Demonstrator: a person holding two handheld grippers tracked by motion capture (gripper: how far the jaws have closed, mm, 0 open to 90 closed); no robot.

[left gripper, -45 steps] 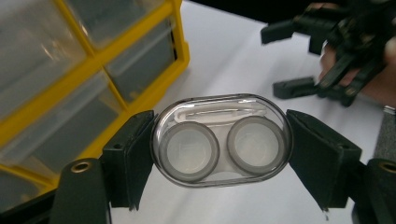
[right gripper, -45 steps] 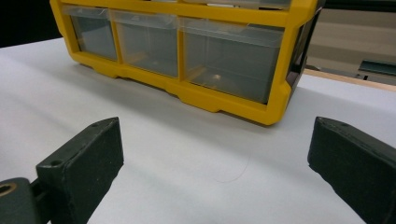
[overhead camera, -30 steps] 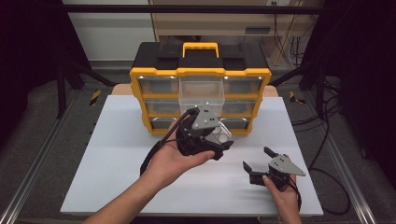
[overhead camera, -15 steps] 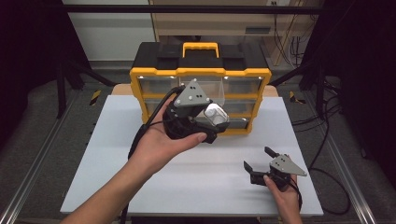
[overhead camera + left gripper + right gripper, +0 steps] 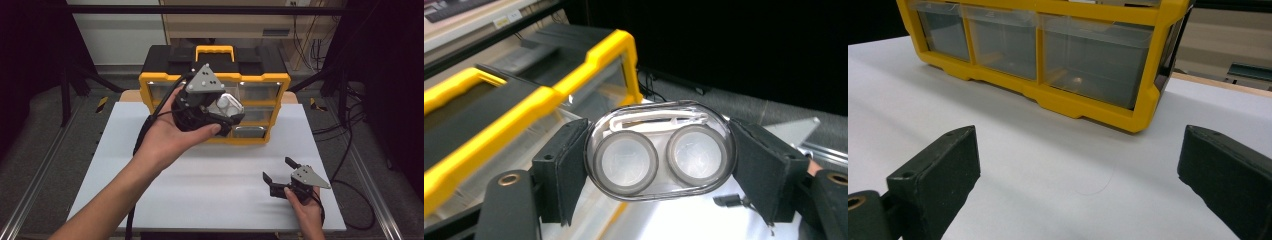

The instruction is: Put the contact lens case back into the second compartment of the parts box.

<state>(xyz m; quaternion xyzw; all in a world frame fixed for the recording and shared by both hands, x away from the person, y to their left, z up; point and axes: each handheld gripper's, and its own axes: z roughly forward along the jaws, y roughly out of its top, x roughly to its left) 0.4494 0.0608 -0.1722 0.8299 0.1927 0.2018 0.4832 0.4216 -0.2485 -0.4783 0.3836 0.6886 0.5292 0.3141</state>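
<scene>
A clear oval contact lens case (image 5: 659, 152) with two round grey-rimmed wells is clamped between the black jaws of my left gripper (image 5: 659, 165), which is shut on it. In the high view the left gripper (image 5: 227, 111) is raised in front of the yellow and black drawer organizer (image 5: 260, 82), the lens case (image 5: 227, 104) level with its upper drawers. My right gripper (image 5: 281, 171) rests low on the white table (image 5: 150, 190) near the front right, its jaws wide apart with nothing between them. The right gripper view looks along the open right gripper (image 5: 1078, 170) toward the organizer's lower drawers (image 5: 1098, 60).
The organizer (image 5: 499, 130) stands at the table's far edge, with clear drawers and a yellow handle (image 5: 215, 50) on its black top. Cables (image 5: 350, 195) trail off the right side. Dark frame rails and floor surround the table.
My left hand has lifted the gripper and the lens case upward and toward the organizer. The right gripper has stayed in place.
</scene>
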